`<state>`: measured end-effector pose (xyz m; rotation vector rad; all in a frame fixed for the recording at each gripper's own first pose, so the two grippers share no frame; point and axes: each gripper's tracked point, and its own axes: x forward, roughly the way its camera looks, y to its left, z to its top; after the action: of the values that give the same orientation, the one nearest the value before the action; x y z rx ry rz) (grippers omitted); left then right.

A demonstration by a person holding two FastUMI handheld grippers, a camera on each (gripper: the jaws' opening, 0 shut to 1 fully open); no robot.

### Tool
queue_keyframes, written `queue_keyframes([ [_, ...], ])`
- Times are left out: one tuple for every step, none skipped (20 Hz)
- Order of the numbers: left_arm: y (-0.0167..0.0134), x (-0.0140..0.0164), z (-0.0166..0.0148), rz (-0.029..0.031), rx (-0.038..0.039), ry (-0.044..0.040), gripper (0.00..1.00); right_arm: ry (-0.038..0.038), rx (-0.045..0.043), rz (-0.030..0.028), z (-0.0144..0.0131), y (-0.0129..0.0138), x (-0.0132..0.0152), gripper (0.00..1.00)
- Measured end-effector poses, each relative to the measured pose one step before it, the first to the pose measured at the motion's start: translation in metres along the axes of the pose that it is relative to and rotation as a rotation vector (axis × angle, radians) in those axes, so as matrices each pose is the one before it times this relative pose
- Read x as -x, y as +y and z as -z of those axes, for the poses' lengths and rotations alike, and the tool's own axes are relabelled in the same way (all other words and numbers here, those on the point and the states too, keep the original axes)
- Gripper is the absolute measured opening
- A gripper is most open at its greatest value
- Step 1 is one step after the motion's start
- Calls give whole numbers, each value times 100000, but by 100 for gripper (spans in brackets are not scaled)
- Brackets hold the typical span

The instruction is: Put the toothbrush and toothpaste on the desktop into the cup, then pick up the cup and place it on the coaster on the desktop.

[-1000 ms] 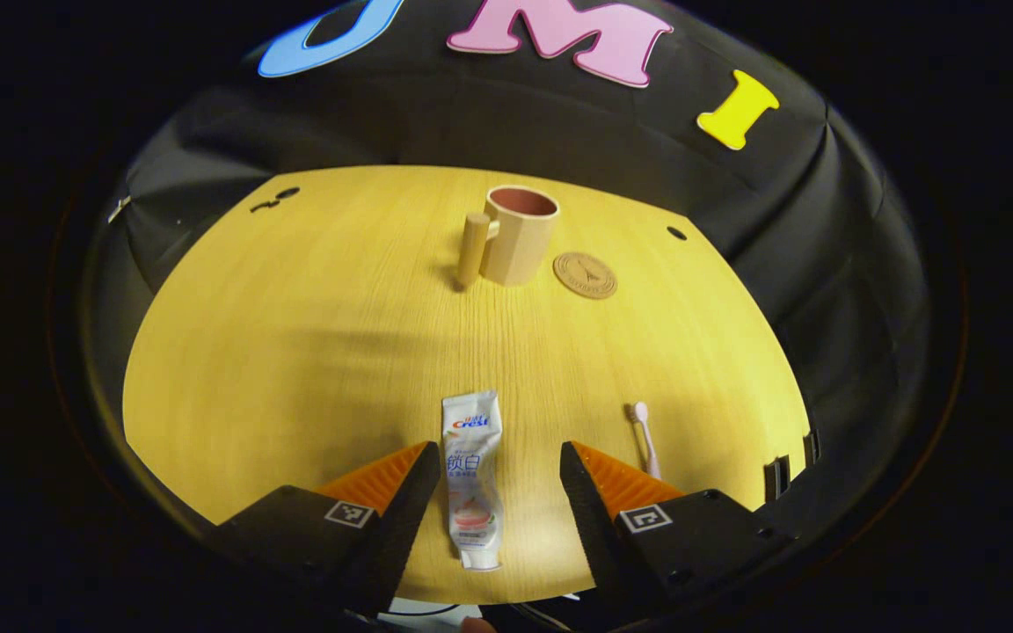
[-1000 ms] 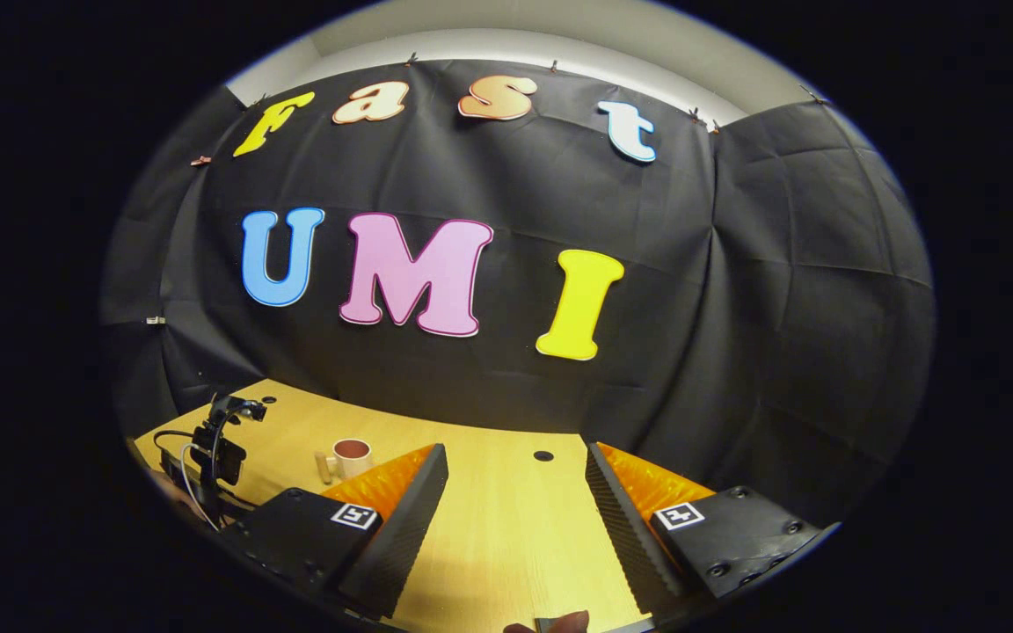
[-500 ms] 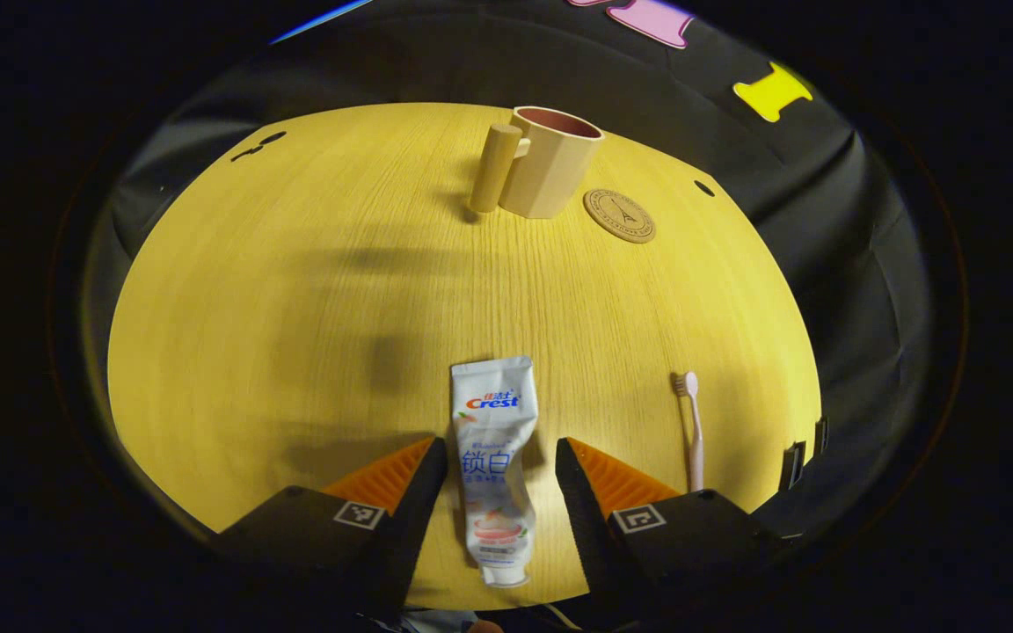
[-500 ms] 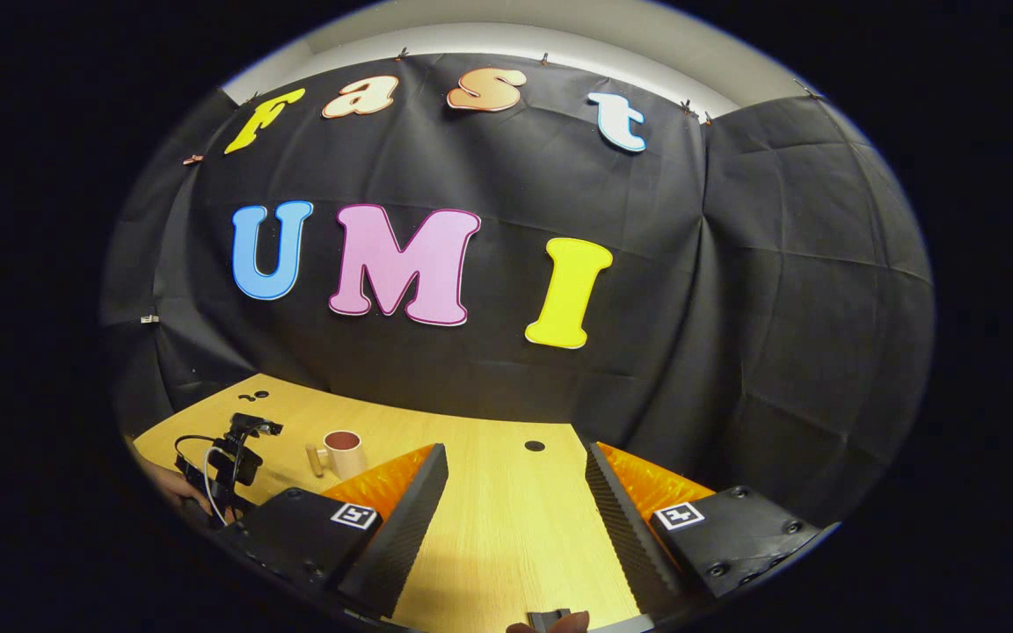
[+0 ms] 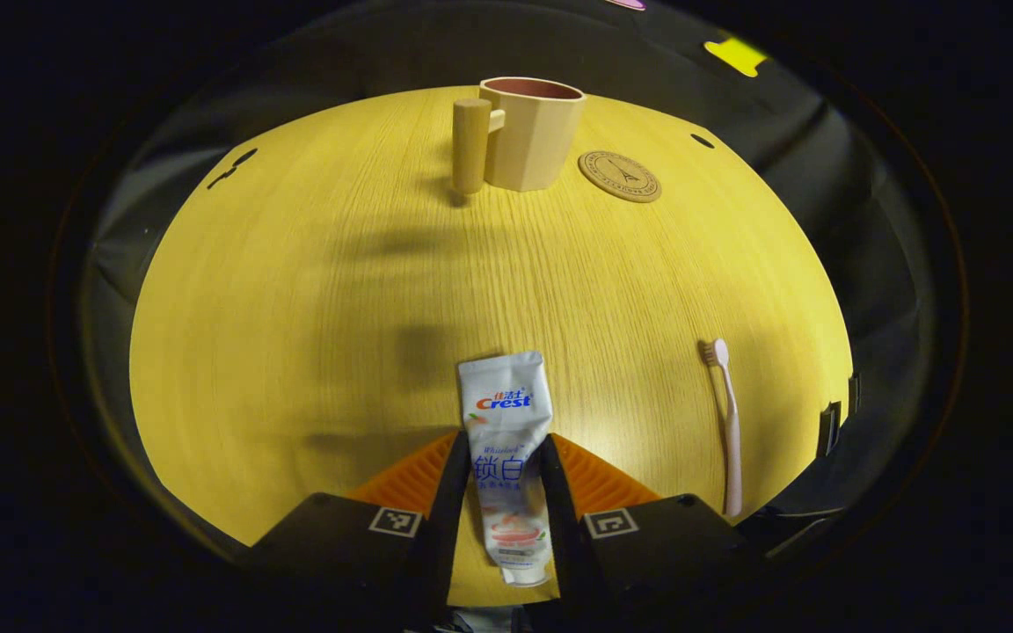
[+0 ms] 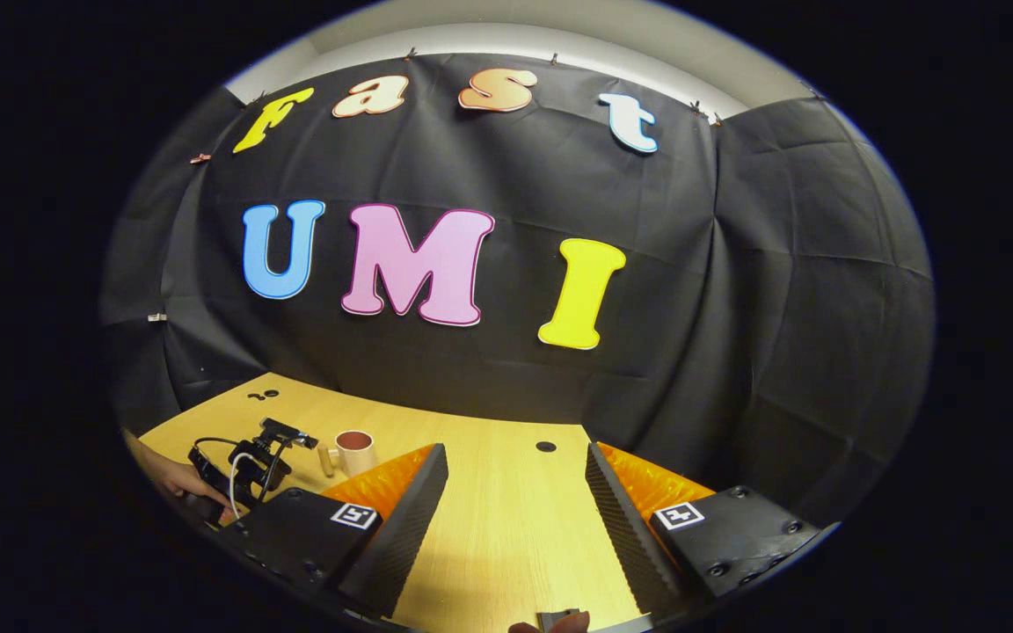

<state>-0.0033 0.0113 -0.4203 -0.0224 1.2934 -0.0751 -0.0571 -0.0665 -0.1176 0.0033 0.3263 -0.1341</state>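
Left gripper (image 5: 506, 479) is low over the desktop (image 5: 295, 290), fingers closed in against both sides of the toothpaste (image 5: 508, 457), which lies flat, cap end toward the camera. The toothbrush (image 5: 726, 422) lies well off to its right. Far ahead stand the cup (image 5: 528, 132) and, just beside it, the coaster (image 5: 619, 176). Right gripper (image 6: 515, 492) hangs level above the desk, jaws wide, holding nothing.
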Motion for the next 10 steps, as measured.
queue_keyframes([
  [-206, -201, 75, 319, 1729, 1668, 52, 559, -268, -445, 105, 185, -9, 97],
  [-143, -119, 307, 340, 720, 2900, 49, 945, -541, -783, 290, 285, -120, 97],
  [93, -69, 106, 128, -755, 1803, 48, 1674, -550, -885, 431, 281, -78, 97],
  [0, 27, 50, -248, -1658, 811, 47, 2113, -598, -804, 562, 344, -151, 97],
  [17, -48, 24, -652, -1554, -363, 46, 2122, -1039, -1206, 551, 426, -116, 97],
  [-3, 62, -56, -1013, -1435, -696, 39, 1660, -1196, -1111, 245, 496, -144, 98],
  [-12, 32, 158, -971, -2086, 131, 44, 965, -1121, -563, 242, 265, -77, 98],
  [-90, 4, 130, -771, -2157, 619, 44, 432, -750, -436, 16, 254, -58, 98],
  [-240, 122, 484, -413, -2064, 2625, 44, -14, -121, -391, -76, 208, 74, 97],
  [144, -87, 570, -1240, -1213, 3319, 43, -488, 563, 132, -33, -4, 29, 97],
])
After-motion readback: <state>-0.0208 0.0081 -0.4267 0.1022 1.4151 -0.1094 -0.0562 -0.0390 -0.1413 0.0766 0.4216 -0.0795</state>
